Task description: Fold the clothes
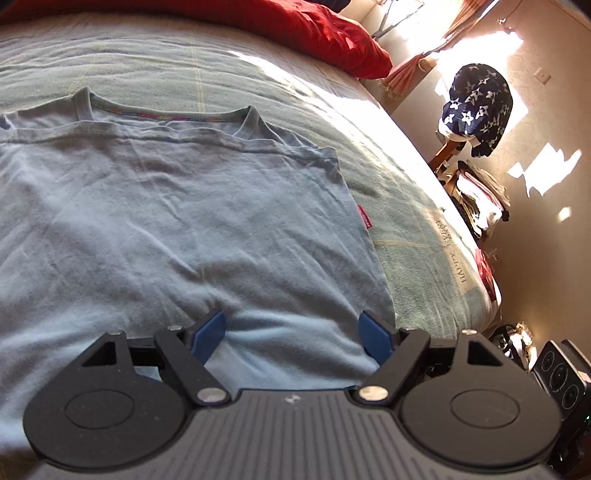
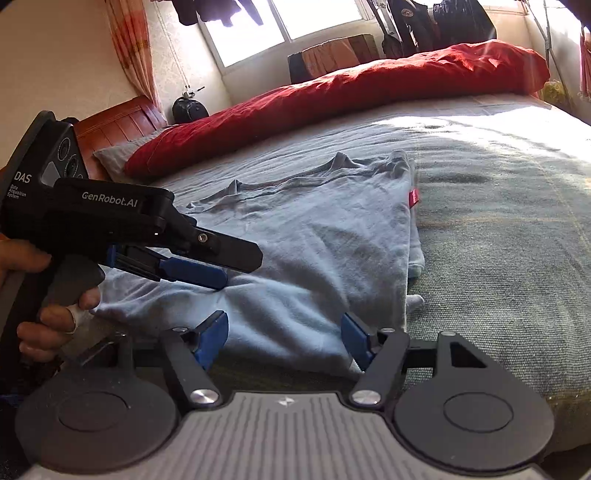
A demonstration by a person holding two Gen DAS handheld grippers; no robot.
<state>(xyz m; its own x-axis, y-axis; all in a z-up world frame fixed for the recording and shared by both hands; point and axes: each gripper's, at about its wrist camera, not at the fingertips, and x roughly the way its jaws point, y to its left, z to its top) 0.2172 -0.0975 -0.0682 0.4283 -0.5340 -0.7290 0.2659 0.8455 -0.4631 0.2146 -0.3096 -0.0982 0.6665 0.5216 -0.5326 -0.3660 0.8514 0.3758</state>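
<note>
A light blue T-shirt (image 1: 166, 206) (image 2: 314, 240) lies flat on the bed, folded lengthwise, with its collar at the far end and a small red tag (image 1: 364, 218) (image 2: 413, 195) on its right edge. My left gripper (image 1: 293, 326) stands open over the shirt's near hem, cloth lying between its blue fingers (image 1: 210, 332). In the right wrist view, the left gripper (image 2: 221, 273) reaches in from the left, held by a hand (image 2: 55, 317). My right gripper (image 2: 284, 332) is open at the hem's right corner, its fingers (image 2: 356, 339) straddling the cloth without pressing on it.
A grey-green blanket (image 1: 406, 206) (image 2: 498, 240) covers the bed. A red duvet (image 1: 314, 29) (image 2: 332, 99) lies along the far side. Off the bed's right edge are a chair with a navy star-print garment (image 1: 476, 103) and piled clothes. A wooden headboard (image 2: 118, 122) stands at the left.
</note>
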